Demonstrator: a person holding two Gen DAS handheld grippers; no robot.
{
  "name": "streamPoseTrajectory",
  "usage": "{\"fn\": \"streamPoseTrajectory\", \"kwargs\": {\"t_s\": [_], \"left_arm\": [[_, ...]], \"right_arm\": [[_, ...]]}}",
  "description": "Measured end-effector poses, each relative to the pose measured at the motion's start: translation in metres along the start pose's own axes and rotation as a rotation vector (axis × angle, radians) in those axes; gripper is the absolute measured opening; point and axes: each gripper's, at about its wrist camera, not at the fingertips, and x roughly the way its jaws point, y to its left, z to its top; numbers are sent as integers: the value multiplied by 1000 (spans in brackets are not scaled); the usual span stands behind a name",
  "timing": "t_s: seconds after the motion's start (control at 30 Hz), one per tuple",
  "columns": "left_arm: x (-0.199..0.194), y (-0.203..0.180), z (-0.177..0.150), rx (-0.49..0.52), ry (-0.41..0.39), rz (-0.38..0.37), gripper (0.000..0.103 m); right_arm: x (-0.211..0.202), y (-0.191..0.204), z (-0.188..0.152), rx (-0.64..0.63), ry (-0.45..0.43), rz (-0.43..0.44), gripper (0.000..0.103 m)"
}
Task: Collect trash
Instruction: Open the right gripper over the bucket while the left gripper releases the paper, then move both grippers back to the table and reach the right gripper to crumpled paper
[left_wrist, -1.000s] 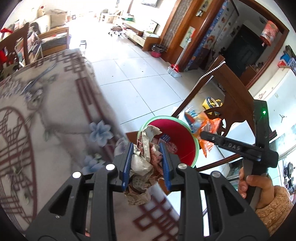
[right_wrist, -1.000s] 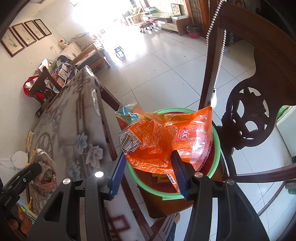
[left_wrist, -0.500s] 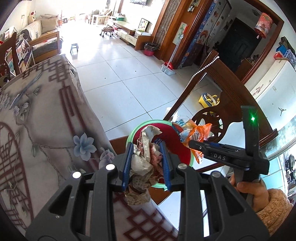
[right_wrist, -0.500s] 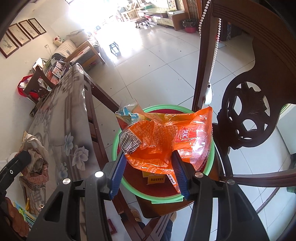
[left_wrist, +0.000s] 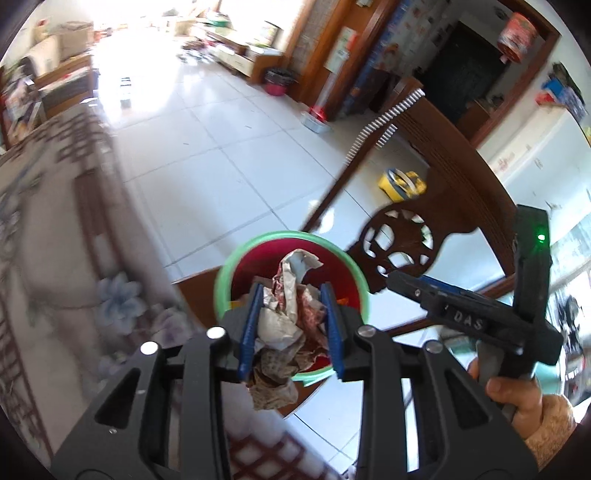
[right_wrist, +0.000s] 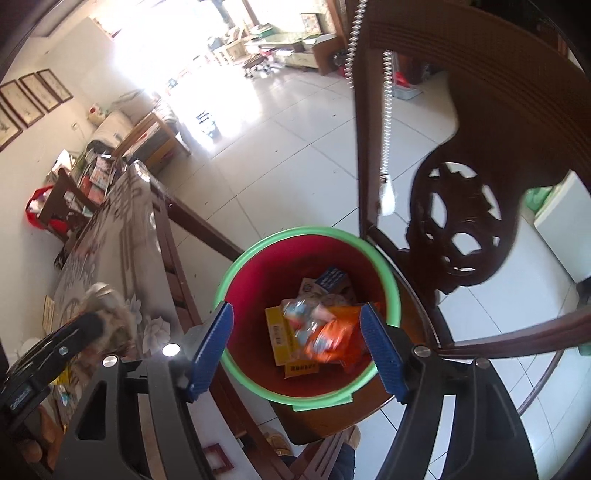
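Tiled floor, chair w/ bin (right_wrist: 258, 384); L jaws opening round paper wad (left_wrist: 284, 325); R jaws opening, orange wrapper (right_wrist: 332, 339) below in bin

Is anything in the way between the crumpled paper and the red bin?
Nothing visible. The crumpled paper sits between the left gripper's opening jaws, right above the red bin, whose top is uncovered.

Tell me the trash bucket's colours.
The bucket is red inside with a light green rim, clearest in the right wrist view.
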Motion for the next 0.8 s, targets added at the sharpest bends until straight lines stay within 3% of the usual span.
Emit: {"fn": "streamPoseTrajectory", "kwargs": {"t_s": [0.03, 0.07, 0.1, 0.27, 0.43, 0.63, 0.8], "left_arm": [[4, -4, 2, 10, -2, -1, 43], [7, -7, 4, 17, -10, 2, 55], [9, -8, 6, 14, -21, 2, 57], [-1, -3, 3, -30, -29, -23, 62], [-49, 15, -16, -33, -92, 6, 65], [-133, 80, -63, -83, -180, 159, 71], [-194, 154, -130, -230, -181, 323, 71]], "right_arm": [[-5, -4, -2, 8, -7, -9, 69], [-9, -7, -4, 12, -13, -16, 69], [-14, -12, -8, 24, -18, -25, 69], [-30, -20, -27, 51, -18, -52, 69], [-39, 1, -44, 8, -2, -29, 69], [-43, 67, -66, -152, 21, 55, 74], [-29, 138, -102, -314, 103, 140, 75]]}}
